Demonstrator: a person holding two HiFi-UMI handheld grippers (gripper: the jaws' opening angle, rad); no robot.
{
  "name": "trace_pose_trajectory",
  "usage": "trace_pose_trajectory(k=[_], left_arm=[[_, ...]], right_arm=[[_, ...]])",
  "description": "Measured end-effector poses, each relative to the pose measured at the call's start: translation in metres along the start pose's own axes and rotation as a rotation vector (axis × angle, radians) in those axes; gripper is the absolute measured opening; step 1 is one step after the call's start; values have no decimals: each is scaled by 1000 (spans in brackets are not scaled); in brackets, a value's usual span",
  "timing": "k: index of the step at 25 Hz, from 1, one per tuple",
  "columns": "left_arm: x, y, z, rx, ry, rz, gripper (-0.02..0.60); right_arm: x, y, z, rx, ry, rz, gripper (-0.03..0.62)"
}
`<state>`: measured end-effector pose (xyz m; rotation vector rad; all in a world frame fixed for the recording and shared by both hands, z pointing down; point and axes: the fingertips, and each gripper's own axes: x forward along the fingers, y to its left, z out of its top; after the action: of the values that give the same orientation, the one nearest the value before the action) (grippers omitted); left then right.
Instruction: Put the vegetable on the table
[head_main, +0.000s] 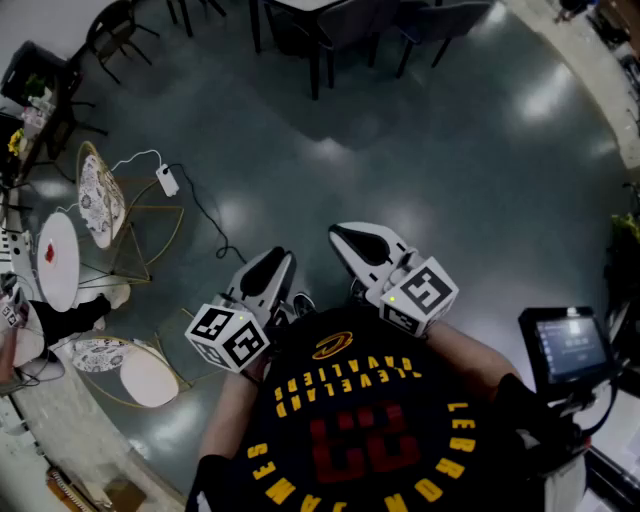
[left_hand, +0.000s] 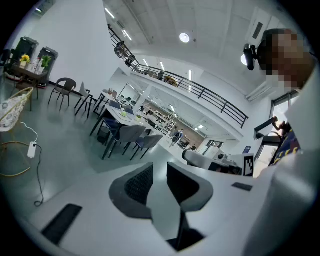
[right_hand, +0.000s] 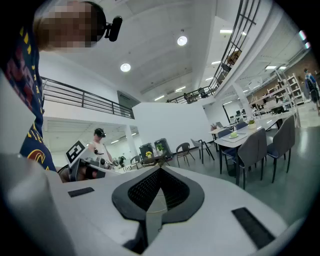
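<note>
No vegetable shows in any view. I hold both grippers close to my chest, above a bare grey floor. My left gripper (head_main: 281, 257) (left_hand: 159, 167) points out into the hall, and its jaws stand a little apart with nothing between them. My right gripper (head_main: 340, 238) (right_hand: 160, 170) is beside it, with its jaws closed tip to tip on nothing. A dining table (left_hand: 122, 114) (right_hand: 250, 131) with grey chairs stands some way ahead. Each gripper view catches the other gripper off to the side.
A small white round table (head_main: 57, 258) and rattan chairs (head_main: 100, 195) stand at my left. A power strip (head_main: 167, 181) with its cable lies on the floor. Dark tables and chairs (head_main: 320, 30) are ahead, a monitor (head_main: 565, 345) is at my right, and a person (right_hand: 100, 145) stands in the distance.
</note>
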<state>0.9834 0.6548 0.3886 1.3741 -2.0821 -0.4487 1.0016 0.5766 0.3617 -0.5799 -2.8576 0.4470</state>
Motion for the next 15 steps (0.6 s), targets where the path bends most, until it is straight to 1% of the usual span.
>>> trace_pose_trajectory(k=[5,7,9,12,15], left_arm=[[18,-6,3,-5,2,11,88],[25,-8,5,-6,-6,16,89],[29,-10,4,-10,-14,22,87],[33,-7,1,-25,-15,50,89],[36,4,12,-39,-47,92,89]], right_arm=[[-3,-18,5,-8,3,10,5],[-5,-26,9,4,-14,13,5],[-8,-34,12,37,-35,5,5],[-13,-45,7,115,-46,-9,5],[-2,-54,10,156,-61,24,5]])
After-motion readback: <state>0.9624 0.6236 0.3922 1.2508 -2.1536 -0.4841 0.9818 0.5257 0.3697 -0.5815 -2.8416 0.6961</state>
